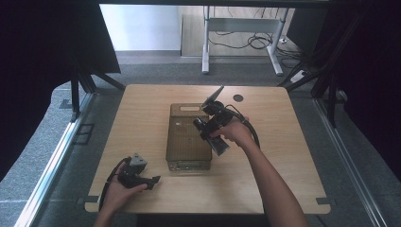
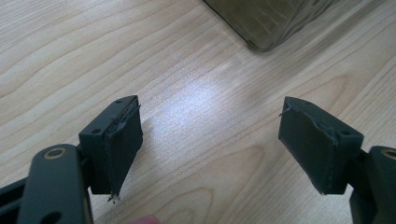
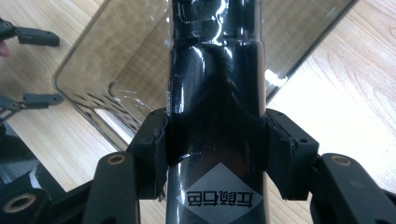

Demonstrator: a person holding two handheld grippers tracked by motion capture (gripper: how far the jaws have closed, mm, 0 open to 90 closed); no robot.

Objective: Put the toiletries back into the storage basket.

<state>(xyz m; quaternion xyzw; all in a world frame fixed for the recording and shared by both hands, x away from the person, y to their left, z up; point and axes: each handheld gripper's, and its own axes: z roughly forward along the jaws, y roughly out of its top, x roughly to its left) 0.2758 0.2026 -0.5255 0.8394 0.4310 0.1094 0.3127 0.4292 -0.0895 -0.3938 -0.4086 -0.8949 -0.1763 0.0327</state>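
Note:
A smoky see-through plastic bin (image 1: 175,109) stands in the middle of the wooden table (image 1: 142,113). My right gripper (image 1: 208,132) hovers over the bin's right rim, shut on a glossy black bottle (image 1: 219,144) that lies across its jaws. In the right gripper view the bottle (image 3: 215,70) runs up the middle between the pads (image 3: 161,140), a silver diamond label near the bottom, with the bin (image 3: 93,70) below it. My left gripper (image 1: 155,180) rests at the table's front left, open and holding nothing; its pads (image 2: 123,140) frame bare wood, with the bin's corner (image 2: 271,18) ahead.
A round dark grommet (image 1: 238,98) sits at the table's back right. Behind the table stand a white desk frame (image 1: 206,42) and cables on the floor. Black curtains hang at both sides. My left gripper (image 3: 46,67) appears far off in the right gripper view.

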